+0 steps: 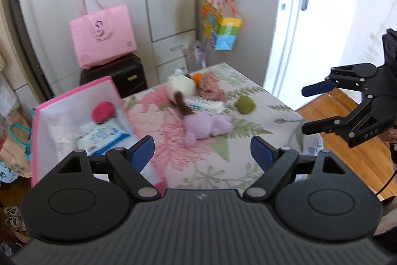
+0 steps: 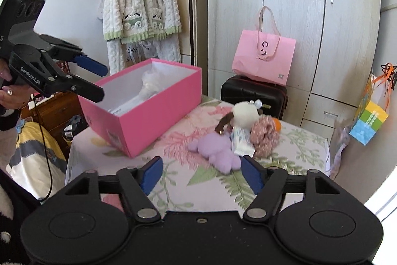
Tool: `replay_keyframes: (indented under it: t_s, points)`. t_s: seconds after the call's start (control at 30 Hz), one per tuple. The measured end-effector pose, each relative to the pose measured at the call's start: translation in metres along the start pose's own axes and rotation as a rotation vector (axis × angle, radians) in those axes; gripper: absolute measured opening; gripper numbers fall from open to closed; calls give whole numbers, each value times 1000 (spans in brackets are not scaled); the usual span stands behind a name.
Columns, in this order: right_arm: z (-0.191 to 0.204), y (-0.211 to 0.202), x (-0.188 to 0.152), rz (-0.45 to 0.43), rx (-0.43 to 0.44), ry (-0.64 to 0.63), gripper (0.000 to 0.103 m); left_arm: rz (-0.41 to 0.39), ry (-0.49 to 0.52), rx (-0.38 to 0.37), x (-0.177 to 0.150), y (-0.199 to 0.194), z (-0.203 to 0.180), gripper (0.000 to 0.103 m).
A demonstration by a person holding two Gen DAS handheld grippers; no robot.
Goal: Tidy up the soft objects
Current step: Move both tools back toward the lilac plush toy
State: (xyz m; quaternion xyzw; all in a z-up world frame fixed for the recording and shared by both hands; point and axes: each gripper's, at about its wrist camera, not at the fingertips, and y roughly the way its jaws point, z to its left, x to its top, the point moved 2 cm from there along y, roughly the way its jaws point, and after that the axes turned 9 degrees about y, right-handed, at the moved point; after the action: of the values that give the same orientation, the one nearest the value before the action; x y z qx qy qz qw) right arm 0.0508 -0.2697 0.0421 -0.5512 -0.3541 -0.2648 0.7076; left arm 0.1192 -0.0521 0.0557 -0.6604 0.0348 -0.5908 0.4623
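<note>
**Both grippers empty above the soft-toy pile**

Left wrist view: the left gripper (image 1: 202, 150) hangs with jaws released and empty over the floral counter (image 1: 258, 101). At 11 o'clock the pink box (image 1: 42, 131) holds a red pompom (image 1: 103, 111) and a tissue pack (image 1: 105, 137). The purple plush (image 1: 207, 126) lies at 12 o'clock.

Right wrist view: the right gripper (image 2: 202, 171), jaws released and holding nothing, faces the purple plush (image 2: 217, 148) at 12 o'clock; a white plush (image 2: 244, 113) lies behind it.

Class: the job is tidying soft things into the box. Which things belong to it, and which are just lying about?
Job: pink box, purple plush, white plush, green ball, pink scrunchie.

Lying about: pink bag, suitcase, hanging robe.
</note>
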Motion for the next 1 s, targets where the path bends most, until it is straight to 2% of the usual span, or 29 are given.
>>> replay_keyframes:
  t_s: [0.13,0.4,0.57,0.77,0.9,1.0]
  points:
    - [-3,6,-10,15,1,-8,83,24,12,-28,2,22,-14,87]
    - [-10,43,-17,29,23,-13,84,36,-27,-59,13,71,-22,90]
    - [-17,79,-25,21,21,18,84,25,-50,-35,13,106,-25,91]
    - [-35,123,-42,-61,-6,146,84,45,-142,-21,6,156,-17,91]
    - [-38,147,-45,-60,-29,157,84,54,-177,58,5,180,-8,89]
    - [-38,160,-43,-47,-33,158,84,82,-197,82,3,198,-4,88]
